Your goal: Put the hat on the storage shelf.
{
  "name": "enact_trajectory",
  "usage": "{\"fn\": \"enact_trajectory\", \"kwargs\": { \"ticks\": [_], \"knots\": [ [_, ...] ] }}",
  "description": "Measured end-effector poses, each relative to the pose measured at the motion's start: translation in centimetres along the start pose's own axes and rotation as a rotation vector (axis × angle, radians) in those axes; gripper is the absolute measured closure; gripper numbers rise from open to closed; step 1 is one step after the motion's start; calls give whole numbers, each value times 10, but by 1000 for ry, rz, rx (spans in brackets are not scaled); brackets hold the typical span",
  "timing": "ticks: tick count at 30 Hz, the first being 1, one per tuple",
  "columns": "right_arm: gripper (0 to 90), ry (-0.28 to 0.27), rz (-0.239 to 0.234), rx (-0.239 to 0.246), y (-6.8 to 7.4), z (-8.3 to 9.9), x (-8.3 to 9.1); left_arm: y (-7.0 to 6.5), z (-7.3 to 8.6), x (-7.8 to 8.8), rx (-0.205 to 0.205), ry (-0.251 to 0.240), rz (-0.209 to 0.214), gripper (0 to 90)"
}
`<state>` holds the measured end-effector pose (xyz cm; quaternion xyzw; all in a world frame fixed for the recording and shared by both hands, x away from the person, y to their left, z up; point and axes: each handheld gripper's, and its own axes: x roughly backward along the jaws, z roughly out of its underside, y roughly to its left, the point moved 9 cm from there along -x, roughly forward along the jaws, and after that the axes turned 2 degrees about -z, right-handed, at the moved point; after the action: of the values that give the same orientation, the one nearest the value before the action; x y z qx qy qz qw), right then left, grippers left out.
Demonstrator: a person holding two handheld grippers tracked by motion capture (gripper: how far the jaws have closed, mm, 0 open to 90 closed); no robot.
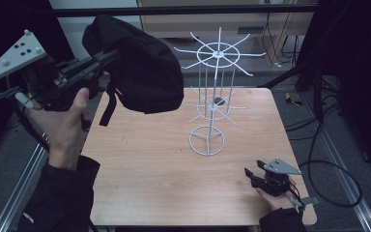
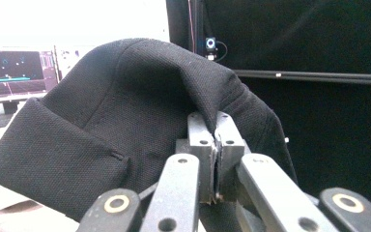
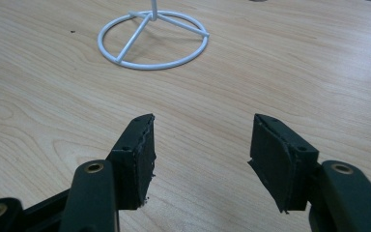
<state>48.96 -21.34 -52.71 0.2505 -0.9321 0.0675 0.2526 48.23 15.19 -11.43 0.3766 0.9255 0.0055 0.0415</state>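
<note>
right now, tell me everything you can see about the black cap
The black cap is a soft, woven-fabric baseball-style cap with a rounded crown, a brim and a strap dangling below. It hangs in the air above the table's far left corner, to the left of the white wire rack, touching neither. The left gripper pinches a fold of its fabric between closed jaws, so the crown sags and creases around the grip.

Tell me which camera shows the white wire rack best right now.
The high view: the white wire rack stands whole on the table, from spoked top to ring base. The right gripper view catches its ring base alone, beyond the open jaws. The left gripper view looks at the black cap.
</note>
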Motion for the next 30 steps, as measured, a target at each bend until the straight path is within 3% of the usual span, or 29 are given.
{"fn": "enact_trajectory", "kwargs": {
  "ticks": [20,26,30],
  "knots": [
    [419,7,-4,7,1,1,-1,-10,-14,-33,40,-86,-5,884],
    [419,8,-6,14,1,1,-2,-14,-24,-39,37,-118,-9,884],
    [419,10,-11,11,2,1,-2,-15,-27,-48,32,-114,-15,883]
  ]
}}
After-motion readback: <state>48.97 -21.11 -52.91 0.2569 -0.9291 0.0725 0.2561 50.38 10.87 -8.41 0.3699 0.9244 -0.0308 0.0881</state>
